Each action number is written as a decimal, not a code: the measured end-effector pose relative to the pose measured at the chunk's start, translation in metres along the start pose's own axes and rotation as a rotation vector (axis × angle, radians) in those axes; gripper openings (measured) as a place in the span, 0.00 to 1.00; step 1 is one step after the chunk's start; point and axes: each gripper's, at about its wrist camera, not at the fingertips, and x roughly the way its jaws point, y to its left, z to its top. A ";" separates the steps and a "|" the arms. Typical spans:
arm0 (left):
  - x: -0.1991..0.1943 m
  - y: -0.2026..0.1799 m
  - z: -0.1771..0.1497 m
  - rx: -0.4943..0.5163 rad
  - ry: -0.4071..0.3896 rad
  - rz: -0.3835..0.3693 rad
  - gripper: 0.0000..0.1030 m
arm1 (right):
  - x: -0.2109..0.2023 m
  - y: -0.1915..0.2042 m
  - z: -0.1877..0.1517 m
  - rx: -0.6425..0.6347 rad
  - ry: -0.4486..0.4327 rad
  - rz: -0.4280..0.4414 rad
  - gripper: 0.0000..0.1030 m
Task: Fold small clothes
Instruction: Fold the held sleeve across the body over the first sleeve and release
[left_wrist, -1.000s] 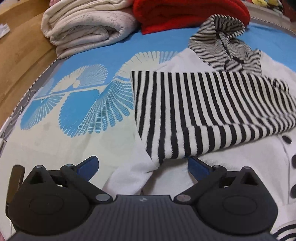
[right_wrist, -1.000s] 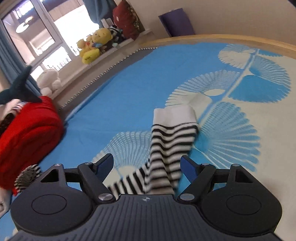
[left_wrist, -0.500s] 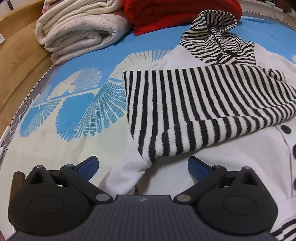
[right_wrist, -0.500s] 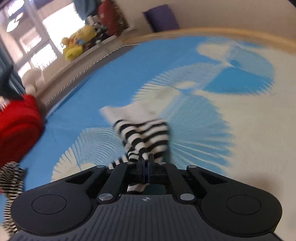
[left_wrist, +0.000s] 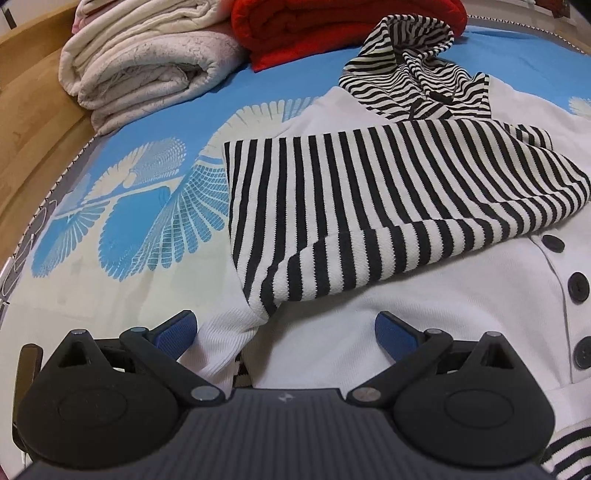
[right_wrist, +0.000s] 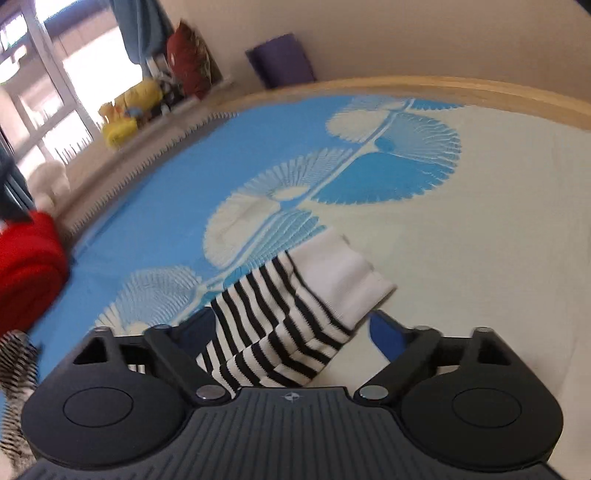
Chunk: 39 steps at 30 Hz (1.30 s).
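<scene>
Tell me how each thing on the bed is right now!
White buttoned hooded top with striped sleeves: flat, unfinished.
Left striped sleeve: folded across the front.
Right striped sleeve: stretched out, unfolded.
Left tongs: open.
Right tongs: opening, sleeve between, unpinched.
Cream blanket: folded.
Red blanket: folded.

Even, soft light in the left wrist view; right wrist view motion-blurred, window (right_wrist: 55, 85) glaring at ten o'clock, edges fisheye-bowed in both.

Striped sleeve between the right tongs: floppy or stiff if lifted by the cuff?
Probably floppy: the striped sleeve lies creased and doubled over itself on the bedsheet. Its ribbed white cuff looks thicker, so likely a firmer pinch point. Likely light; the rest would trail.
</scene>
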 end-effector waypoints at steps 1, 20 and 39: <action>0.001 0.001 0.000 -0.003 0.004 -0.001 1.00 | 0.011 0.004 0.000 0.013 0.023 -0.046 0.89; 0.000 0.033 0.013 -0.112 -0.010 0.064 1.00 | 0.062 -0.023 0.025 0.107 0.092 -0.162 0.10; -0.055 0.090 0.017 -0.214 -0.052 -0.107 1.00 | -0.170 0.400 -0.223 -0.769 -0.184 0.560 0.11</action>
